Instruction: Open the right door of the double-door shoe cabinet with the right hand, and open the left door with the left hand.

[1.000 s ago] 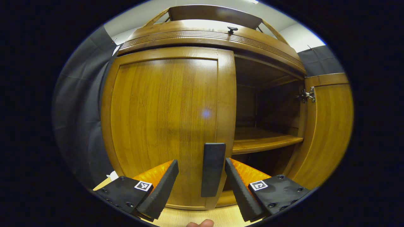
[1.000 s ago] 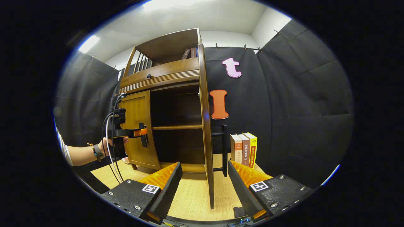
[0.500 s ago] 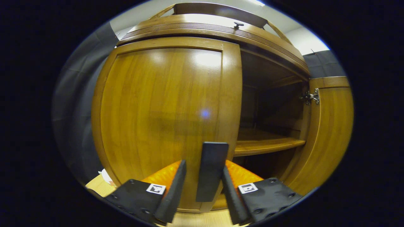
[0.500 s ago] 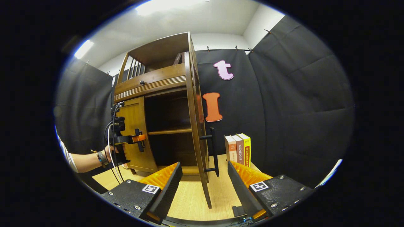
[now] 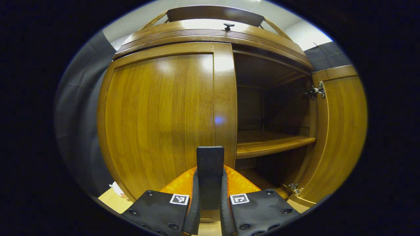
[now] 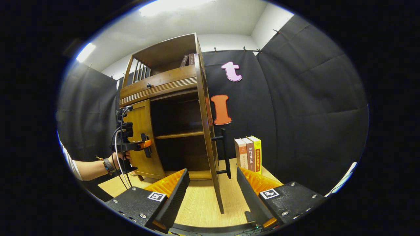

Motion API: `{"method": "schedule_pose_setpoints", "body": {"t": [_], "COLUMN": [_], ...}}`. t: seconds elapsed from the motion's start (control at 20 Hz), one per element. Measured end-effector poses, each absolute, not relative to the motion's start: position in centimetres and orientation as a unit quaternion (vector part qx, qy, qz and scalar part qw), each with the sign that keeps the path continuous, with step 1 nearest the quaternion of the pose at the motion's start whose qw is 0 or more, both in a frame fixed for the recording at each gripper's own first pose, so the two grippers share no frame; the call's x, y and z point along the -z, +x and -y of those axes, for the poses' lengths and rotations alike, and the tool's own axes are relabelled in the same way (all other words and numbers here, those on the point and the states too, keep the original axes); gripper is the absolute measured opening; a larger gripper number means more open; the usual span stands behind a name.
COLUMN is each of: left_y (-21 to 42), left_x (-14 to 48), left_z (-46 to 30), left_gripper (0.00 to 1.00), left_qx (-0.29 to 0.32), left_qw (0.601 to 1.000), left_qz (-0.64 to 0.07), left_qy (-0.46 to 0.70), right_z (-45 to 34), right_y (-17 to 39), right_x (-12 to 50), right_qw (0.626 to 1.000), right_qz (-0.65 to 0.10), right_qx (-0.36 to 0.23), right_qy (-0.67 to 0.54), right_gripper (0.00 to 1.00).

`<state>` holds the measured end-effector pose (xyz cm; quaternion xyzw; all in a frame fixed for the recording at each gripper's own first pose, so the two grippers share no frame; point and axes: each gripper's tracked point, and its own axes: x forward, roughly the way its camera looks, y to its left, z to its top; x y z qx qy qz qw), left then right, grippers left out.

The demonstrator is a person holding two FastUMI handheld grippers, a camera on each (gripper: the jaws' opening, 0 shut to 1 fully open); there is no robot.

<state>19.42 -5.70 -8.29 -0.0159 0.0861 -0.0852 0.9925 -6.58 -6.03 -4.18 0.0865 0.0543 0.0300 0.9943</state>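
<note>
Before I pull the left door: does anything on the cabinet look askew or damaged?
Nothing stands out. The right door hangs open and straight, the left door is closed and intact, and the left gripper is shut squarely on the handle.

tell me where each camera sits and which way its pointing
Left gripper view: rides on the left gripper, close to the cabinet front, facing the closed left door; its own fingers press the door handle between them.
Right gripper view: rides on the right gripper, farther back over the wooden table, facing the open right door edge-on; its own fingers stand apart, and a hand holding the left gripper shows at left.
Shared: the shoe cabinet, both doors, the inner shelf.
</note>
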Motion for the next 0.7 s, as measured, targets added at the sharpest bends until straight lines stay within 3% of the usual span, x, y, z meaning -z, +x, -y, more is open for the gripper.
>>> {"method": "schedule_pose_setpoints", "body": {"t": [0.5,0.7], "left_y": [8.5,5.3], "left_x": [5.7,5.2], "left_z": [-0.7,-4.4], "left_gripper": [0.33,0.29], "left_qx": [0.036,0.018], "left_qw": [0.997,0.996], "left_qz": [-0.071,-0.087], "left_qy": [0.006,-0.002], "right_z": [4.3,3.0], "right_y": [-5.6,-4.5], "right_x": [4.8,4.4], "right_qw": [0.996,0.994], "right_qz": [-0.062,-0.057], "right_qx": [-0.036,-0.046], "right_qy": [0.053,0.075], "right_gripper": [0.89,0.89]}}
